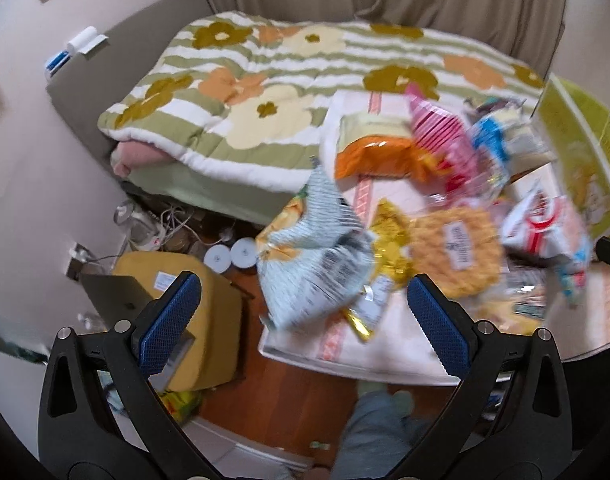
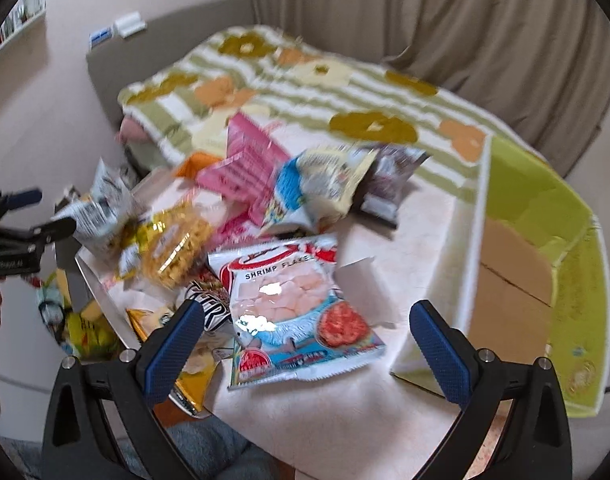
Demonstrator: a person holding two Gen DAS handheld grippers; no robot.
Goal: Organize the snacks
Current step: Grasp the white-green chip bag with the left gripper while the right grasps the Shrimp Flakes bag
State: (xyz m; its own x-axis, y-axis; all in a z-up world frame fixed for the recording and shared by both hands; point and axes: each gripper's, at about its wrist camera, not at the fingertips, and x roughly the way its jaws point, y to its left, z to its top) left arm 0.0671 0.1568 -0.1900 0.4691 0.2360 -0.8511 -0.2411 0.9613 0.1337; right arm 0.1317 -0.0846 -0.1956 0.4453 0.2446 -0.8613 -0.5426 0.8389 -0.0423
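Several snack bags lie piled on a small table covered with a pale cloth. In the left wrist view my left gripper is open and empty, hovering above a striped pale-blue chip bag at the table's left edge, beside a round yellow cracker pack and an orange bag. In the right wrist view my right gripper is open and empty, above a Shrimp Flakes bag. Behind it lie a pink bag, a blue-and-white bag and a yellow noodle pack.
A lime-green cardboard box, open on top, stands at the table's right side. A bed with a flowered quilt lies behind. A yellow stool with a laptop and cables sit on the floor at left. My left gripper shows at the left edge of the right wrist view.
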